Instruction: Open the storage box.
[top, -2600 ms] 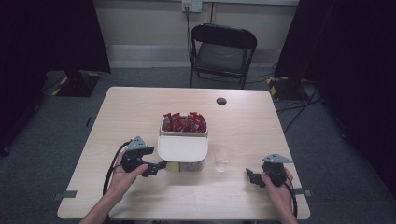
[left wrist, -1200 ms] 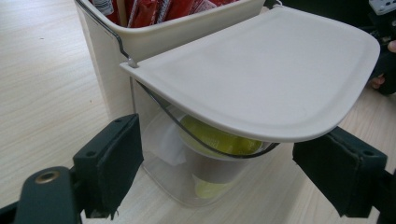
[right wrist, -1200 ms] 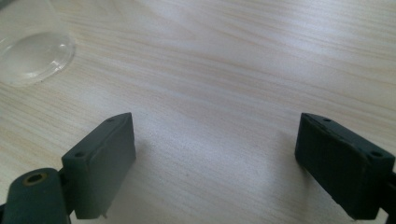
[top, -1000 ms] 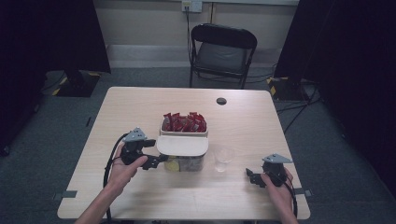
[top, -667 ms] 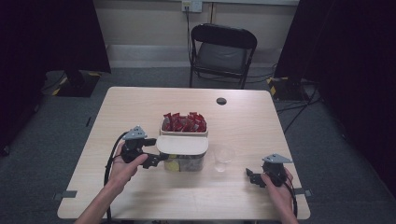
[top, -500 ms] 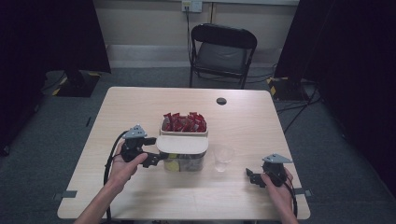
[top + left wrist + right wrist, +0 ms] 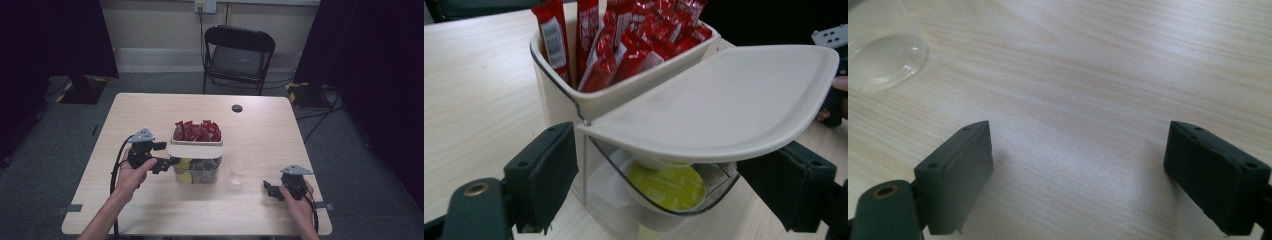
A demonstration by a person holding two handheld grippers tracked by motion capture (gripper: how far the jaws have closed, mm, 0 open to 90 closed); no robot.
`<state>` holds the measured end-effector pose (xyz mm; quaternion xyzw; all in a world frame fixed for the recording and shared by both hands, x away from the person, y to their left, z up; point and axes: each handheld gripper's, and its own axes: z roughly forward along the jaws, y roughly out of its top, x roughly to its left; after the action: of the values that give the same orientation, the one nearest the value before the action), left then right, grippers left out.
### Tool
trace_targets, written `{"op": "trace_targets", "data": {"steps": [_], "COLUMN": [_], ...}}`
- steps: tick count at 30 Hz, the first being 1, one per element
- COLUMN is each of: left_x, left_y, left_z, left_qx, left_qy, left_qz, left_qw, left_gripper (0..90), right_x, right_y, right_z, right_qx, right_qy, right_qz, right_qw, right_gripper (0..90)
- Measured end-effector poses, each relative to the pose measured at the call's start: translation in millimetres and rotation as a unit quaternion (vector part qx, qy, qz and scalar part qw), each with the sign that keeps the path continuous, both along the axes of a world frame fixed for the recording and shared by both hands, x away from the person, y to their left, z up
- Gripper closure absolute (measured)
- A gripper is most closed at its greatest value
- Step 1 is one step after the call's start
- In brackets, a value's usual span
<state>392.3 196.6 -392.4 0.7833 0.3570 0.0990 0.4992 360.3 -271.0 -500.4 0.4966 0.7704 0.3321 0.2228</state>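
Container (image 7: 196, 157), a two-tier organiser with a cream lid (image 7: 724, 100) hinged over a clear lower compartment, is standing mid-desk, just left of the clear cup (image 7: 239, 166). Left tool (image 7: 161, 164) is sitting at its left side with jaws spread wide, one on each side of the clear front compartment, not yet pinching it. Compared with 2.6 s ago, this tool is now further forward and closer in on the container; over the last second it is barely moving. Judgement: approach is finishing, and closing or lifting the lid is likely the next step. Right tool (image 7: 270, 190) is resting near the front right edge of the desk (image 7: 280, 125), jaws spread, unchanged throughout.

Left gripper view is showing what the high view is not resolving: yellow-green capsules (image 7: 666, 182) under the raised lid, and print on the red sachets (image 7: 624, 45). High view is supplying the layout: chair (image 7: 237, 55) behind, small dark disc (image 7: 237, 108) at the far edge.
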Motion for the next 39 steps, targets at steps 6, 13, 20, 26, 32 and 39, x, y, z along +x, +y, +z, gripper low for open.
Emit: {"op": "trace_targets", "data": {"steps": [6,13,20,26,32,39], "left_x": [3.3,8.2,16.1,20.9,23.5,28.8], "left_y": [-0.3,-1.1,1.2,1.7,-0.1,0.9], "left_z": [2.5,3.9,7.6,6.8,12.4,14.6], "left_qx": [-0.007,-0.008,-0.018,-0.031,-0.025,-0.031], "left_qy": [0.004,0.010,0.008,0.015,0.012,0.009], "left_qz": [-0.003,-0.005,-0.003,0.000,-0.001,-0.006], "left_qw": [1.0000,0.9999,0.9998,0.9994,0.9996,0.9994], "left_gripper": [16.4,16.5,16.1,16.1,16.3,15.9], "right_x": [0.0,0.0,0.0,0.0,0.1,0.3], "right_y": [0.0,-0.1,0.0,0.0,0.0,-0.1], "right_z": [0.0,0.0,0.0,0.0,0.0,0.0], "right_qx": [0.000,0.000,0.000,0.000,0.000,-0.001], "right_qy": [0.000,0.000,0.000,0.000,0.000,0.000], "right_qz": [0.000,0.000,0.000,0.000,0.000,0.000], "right_qw": [1.0000,1.0000,1.0000,1.0000,1.0000,1.0000], "right_gripper": [11.6,11.6,11.6,11.6,11.6,11.5]}}
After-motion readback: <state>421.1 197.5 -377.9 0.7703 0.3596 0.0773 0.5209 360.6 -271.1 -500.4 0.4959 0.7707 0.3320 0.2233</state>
